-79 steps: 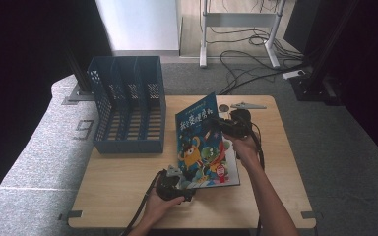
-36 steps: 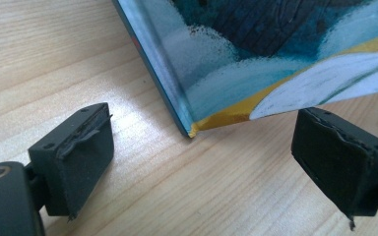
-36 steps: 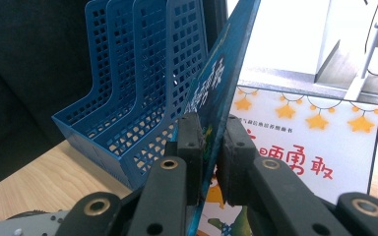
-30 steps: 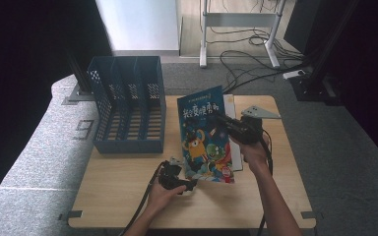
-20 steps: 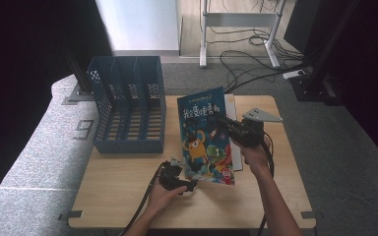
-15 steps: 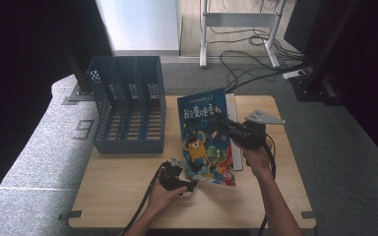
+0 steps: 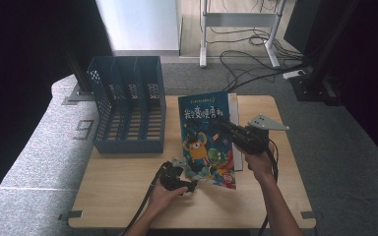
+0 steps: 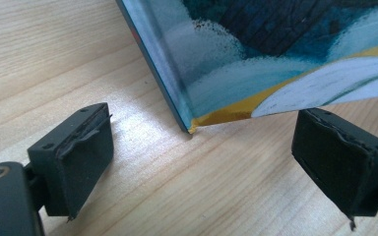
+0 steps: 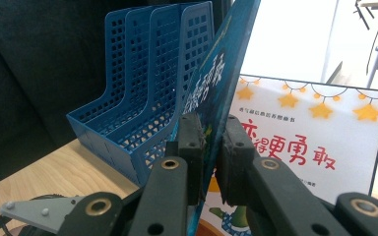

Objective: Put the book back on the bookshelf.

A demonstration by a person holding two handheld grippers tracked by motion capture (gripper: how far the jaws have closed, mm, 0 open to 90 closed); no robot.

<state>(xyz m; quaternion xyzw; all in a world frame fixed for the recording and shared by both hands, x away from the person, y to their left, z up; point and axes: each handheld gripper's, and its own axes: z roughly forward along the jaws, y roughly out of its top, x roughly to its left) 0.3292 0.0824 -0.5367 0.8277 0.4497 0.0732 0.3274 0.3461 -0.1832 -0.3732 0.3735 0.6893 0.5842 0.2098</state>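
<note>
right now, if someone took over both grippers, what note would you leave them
Right gripper: shut on the blue picture book, which is lifted and tilted over the table.
Left gripper: open, fingers on either side of the book's lower corner, not touching it.
A second book, white-covered, lies flat underneath.
Blue file rack stands at the table's left; its slots look empty.
Done: book picked up.
Left: probably stand it in a rack slot, then the white one.

A blue picture book [image 7: 207,137] with cartoon creatures stands tilted on its lower corner at table centre, three o'clock of the blue rack [image 7: 128,105].
</note>
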